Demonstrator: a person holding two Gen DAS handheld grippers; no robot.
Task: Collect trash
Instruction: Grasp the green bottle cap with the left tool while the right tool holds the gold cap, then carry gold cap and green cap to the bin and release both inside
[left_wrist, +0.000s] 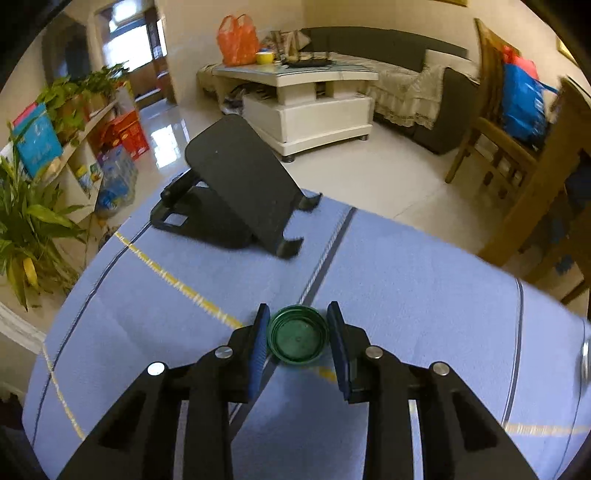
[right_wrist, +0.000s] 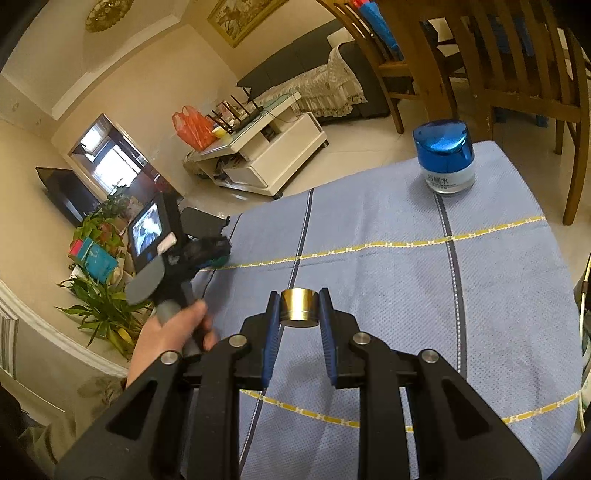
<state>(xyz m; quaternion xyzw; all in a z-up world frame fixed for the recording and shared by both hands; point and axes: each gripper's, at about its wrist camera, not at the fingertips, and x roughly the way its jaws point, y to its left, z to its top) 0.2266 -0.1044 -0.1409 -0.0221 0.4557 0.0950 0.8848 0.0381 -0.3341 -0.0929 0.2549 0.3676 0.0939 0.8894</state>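
Note:
In the left wrist view my left gripper (left_wrist: 297, 332) is shut on a green bottle cap (left_wrist: 297, 338), held open side up just above the blue tablecloth (left_wrist: 406, 295). In the right wrist view my right gripper (right_wrist: 298, 314) is shut on a small gold metal cap (right_wrist: 298, 308), held above the tablecloth (right_wrist: 369, 266). The left hand-held gripper (right_wrist: 177, 258) with its screen shows at the left of the right wrist view, over the table's left edge.
A black folding tablet stand (left_wrist: 236, 184) sits at the table's far edge. A blue-lidded cream jar (right_wrist: 445, 157) stands at the far right of the table. Wooden chairs (right_wrist: 498, 66) stand beyond the table, and plants (left_wrist: 33, 206) are to the left.

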